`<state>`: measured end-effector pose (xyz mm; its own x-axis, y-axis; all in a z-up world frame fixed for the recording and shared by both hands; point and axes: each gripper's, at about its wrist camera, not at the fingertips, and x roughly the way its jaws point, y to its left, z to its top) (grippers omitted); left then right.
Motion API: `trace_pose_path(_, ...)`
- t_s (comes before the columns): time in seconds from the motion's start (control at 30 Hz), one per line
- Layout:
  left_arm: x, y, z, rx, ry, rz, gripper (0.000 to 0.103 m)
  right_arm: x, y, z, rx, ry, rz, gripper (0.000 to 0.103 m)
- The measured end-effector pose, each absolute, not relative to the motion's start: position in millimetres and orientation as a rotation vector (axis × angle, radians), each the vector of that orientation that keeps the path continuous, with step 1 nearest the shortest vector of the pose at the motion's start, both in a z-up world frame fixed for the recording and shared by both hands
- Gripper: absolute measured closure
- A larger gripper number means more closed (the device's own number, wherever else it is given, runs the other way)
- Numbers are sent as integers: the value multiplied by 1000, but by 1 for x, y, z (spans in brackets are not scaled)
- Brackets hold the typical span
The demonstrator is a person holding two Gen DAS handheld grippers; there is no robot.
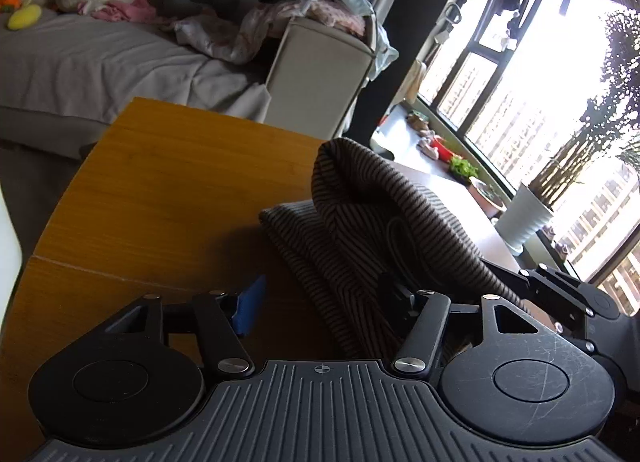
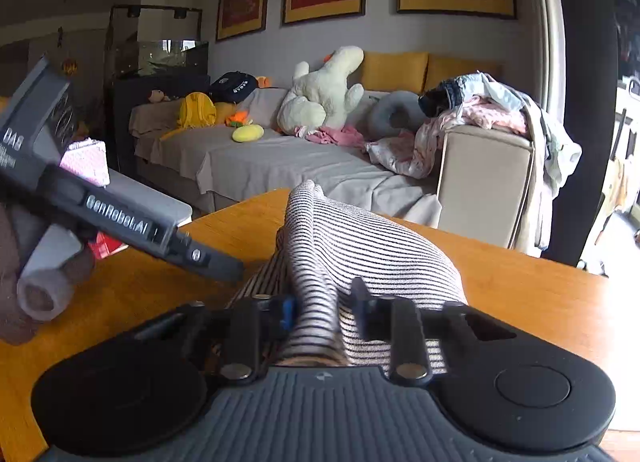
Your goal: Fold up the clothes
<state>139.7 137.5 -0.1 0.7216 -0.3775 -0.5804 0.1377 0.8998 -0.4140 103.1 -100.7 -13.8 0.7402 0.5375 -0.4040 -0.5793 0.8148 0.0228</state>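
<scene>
A black-and-white striped garment (image 2: 360,250) lies bunched on the wooden table (image 2: 520,282). My right gripper (image 2: 320,312) is shut on a fold of it, with the cloth pinched between the blue-padded fingers (image 2: 286,312). In the left wrist view the same striped garment (image 1: 360,222) rises in a hump on the table (image 1: 160,190). My left gripper (image 1: 326,302) is wide open; its right finger is hidden under the cloth and its left blue-padded finger (image 1: 250,304) is bare. The left gripper's body (image 2: 120,218) shows at the left of the right wrist view.
A grey-covered sofa (image 2: 280,158) behind the table holds a white plush toy (image 2: 324,90), yellow cushions and a heap of loose clothes (image 2: 480,110) on its armrest. A window ledge with potted plants (image 1: 524,214) lies to the right. A pink box (image 2: 86,162) sits at the table's left.
</scene>
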Motion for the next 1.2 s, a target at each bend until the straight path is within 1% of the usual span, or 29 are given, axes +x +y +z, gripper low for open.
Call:
trace_pose_path(0.07, 135, 134, -9, -383, 727, -350, 56, 111, -106, -1, -40, 412, 631, 91)
trace_pose_path(0.13, 134, 128, -15, -392, 735, -392, 58, 118, -106, 14, 6, 381, 651, 92)
trace_pose_path(0.23, 136, 121, -20, -394, 736, -405, 58, 131, -93, 27, 33, 366, 723, 92)
trace_pose_path(0.27, 137, 119, -21, -397, 737, -408, 58, 137, -87, 23, 37, 403, 749, 92)
trace_pose_path(0.3, 138, 117, -22, -399, 738, -412, 58, 143, -80, 16, 37, 449, 763, 98)
trace_pose_path(0.43, 136, 113, -23, -382, 739, -415, 57, 155, -67, -20, 52, 598, 785, 99)
trace_pose_path(0.5, 134, 114, -23, -368, 740, -409, 56, 148, -69, -24, 68, 590, 785, 99)
trace_pose_path(0.57, 133, 118, -23, -370, 744, -400, 50, 137, -73, -21, 59, 547, 788, 98)
trace_pose_path(0.6, 133, 120, -23, -372, 744, -396, 50, 130, -74, -15, 23, 502, 776, 93)
trace_pose_path(0.63, 132, 121, -22, -373, 742, -391, 51, 122, -74, -9, -28, 452, 748, 83)
trace_pose_path(0.67, 132, 122, -21, -374, 740, -387, 51, 114, -74, -2, -78, 402, 719, 76)
trace_pose_path(0.73, 134, 121, -20, -375, 739, -386, 51, 101, -69, 4, -206, 310, 635, 58)
trace_pose_path(0.8, 135, 120, -20, -376, 740, -387, 51, 100, -64, 7, -292, 276, 575, 52)
trace_pose_path(0.9, 136, 118, -20, -366, 740, -385, 51, 117, -57, 11, -310, 291, 547, 52)
trace_pose_path(0.97, 135, 118, -19, -361, 740, -383, 51, 138, -50, 13, -311, 355, 557, 52)
trace_pose_path(1.0, 134, 118, -19, -358, 739, -382, 51, 150, -46, 14, -312, 395, 566, 53)
trace_pose_path(1.03, 134, 117, -19, -355, 739, -382, 51, 164, -42, 13, -316, 443, 574, 65)
trace_pose_path(1.07, 134, 117, -19, -352, 737, -382, 51, 175, -40, 10, -322, 485, 579, 74)
trace_pose_path(1.1, 134, 117, -19, -348, 735, -382, 51, 181, -38, 8, -327, 509, 581, 89)
trace_pose_path(1.13, 134, 116, -20, -344, 733, -383, 51, 185, -37, 10, -310, 520, 586, 92)
trace_pose_path(1.2, 135, 115, -21, -338, 732, -388, 51, 191, -39, 21, -226, 508, 606, 93)
